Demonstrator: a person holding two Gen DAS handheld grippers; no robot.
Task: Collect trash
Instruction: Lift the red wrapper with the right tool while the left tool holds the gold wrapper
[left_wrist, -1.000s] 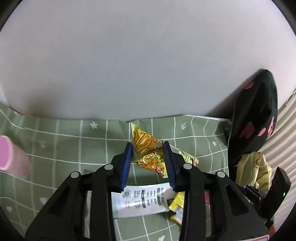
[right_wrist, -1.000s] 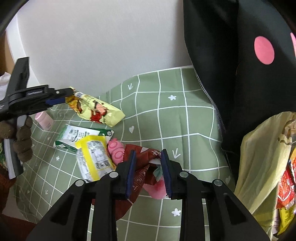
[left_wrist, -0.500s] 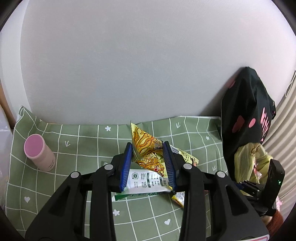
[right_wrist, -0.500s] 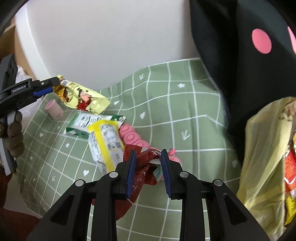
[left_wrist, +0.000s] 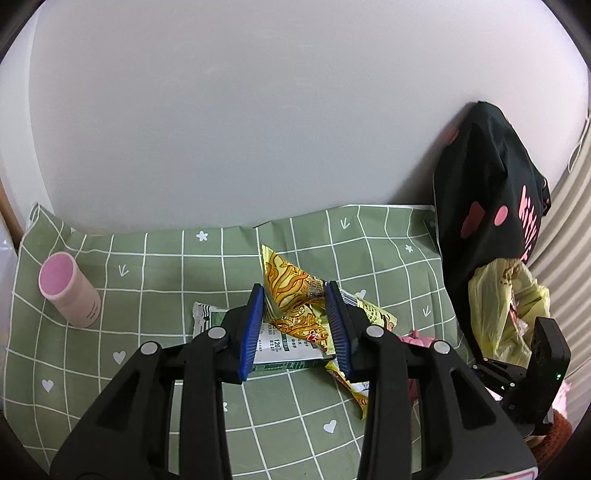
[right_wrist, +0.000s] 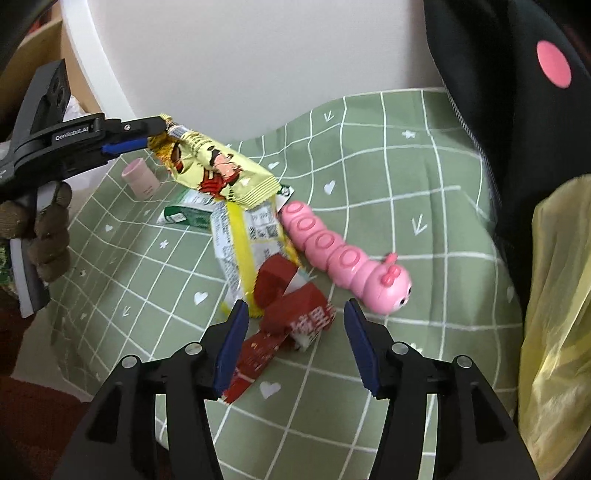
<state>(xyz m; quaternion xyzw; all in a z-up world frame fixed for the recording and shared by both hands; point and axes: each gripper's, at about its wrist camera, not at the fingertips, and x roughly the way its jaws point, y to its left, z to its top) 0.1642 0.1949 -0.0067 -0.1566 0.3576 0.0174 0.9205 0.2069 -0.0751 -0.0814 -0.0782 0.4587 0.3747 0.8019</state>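
Two grippers — left gripper (left_wrist: 295, 317) jaws clamp yellow wrapper (left_wrist: 295, 295); right gripper (right_wrist: 293, 339) jaws just opened — red wrapper (right_wrist: 291, 314) loose between.

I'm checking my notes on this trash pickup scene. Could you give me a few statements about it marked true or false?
1. The left claw grips a yellow snack wrapper. True.
2. The right claw is clamped on the red wrapper. False: its jaws have just been opening and stand apart, with the wrapper lying loose between them on the green checked cloth.
3. The pink caterpillar toy lies on the cloth. True.
4. The pink cylinder lies on its side. False: it stands upright.
5. The yellow plastic bag sits beside the black bag with pink dots. True.
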